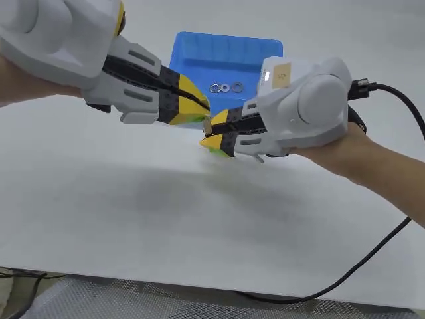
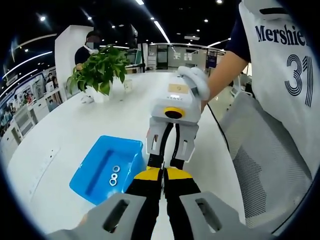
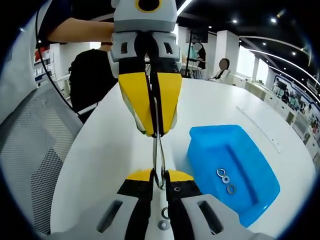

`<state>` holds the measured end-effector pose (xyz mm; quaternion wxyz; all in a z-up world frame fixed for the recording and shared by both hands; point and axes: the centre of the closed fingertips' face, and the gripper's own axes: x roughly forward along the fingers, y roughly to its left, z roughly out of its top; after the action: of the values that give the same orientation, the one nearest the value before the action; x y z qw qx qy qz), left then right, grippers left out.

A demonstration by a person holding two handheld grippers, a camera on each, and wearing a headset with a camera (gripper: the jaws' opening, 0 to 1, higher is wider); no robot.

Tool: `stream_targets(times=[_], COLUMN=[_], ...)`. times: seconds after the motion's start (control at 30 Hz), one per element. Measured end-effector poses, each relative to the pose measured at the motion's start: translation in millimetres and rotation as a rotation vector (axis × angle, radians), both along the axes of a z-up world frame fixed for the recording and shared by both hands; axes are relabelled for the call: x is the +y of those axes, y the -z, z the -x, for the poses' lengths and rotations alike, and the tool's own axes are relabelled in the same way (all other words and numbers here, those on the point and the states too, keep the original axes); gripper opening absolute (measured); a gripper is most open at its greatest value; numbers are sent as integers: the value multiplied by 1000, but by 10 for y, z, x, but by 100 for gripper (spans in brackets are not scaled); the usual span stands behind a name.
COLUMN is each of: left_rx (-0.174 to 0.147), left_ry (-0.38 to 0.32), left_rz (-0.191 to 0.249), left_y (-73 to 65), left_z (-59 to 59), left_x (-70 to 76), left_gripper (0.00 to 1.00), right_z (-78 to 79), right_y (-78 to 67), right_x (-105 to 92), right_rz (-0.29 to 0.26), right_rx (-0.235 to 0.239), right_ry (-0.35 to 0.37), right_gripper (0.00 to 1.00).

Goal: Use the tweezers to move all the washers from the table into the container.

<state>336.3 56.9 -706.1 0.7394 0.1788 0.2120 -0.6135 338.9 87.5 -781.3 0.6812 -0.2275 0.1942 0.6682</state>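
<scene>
**Grippers met tip to tip before the container**

The container (image 1: 199,50) sat on the table (image 1: 133,206), toward its far side, with three washers (image 1: 226,88) in a row inside. Just before it, the left gripper (image 1: 202,109) and the right gripper (image 1: 207,134) met nose to nose, the tweezers (image 3: 158,150) spanning both sets of jaws. Two loose washers (image 3: 165,213) lay on the table beneath the right gripper.

White table (image 1: 133,219) with blue container (image 1: 199,52) and, seemingly, two loose washers (image 3: 165,213).
</scene>
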Motion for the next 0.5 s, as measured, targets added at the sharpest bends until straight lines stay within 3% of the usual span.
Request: stream_targets(times=[0.17, 0.5], left_rx=[4, -40], left_ry=[-17, 3], left_rz=[20, 14], left_y=[-122, -363], left_z=[-50, -104], left_x=[7, -28], left_gripper=[5, 5], right_z=[-46, -123], right_y=[-129, -387], right_x=[-12, -49], right_rz=[-15, -48], right_rx=[-14, -54], right_ry=[6, 31], right_gripper=[11, 11])
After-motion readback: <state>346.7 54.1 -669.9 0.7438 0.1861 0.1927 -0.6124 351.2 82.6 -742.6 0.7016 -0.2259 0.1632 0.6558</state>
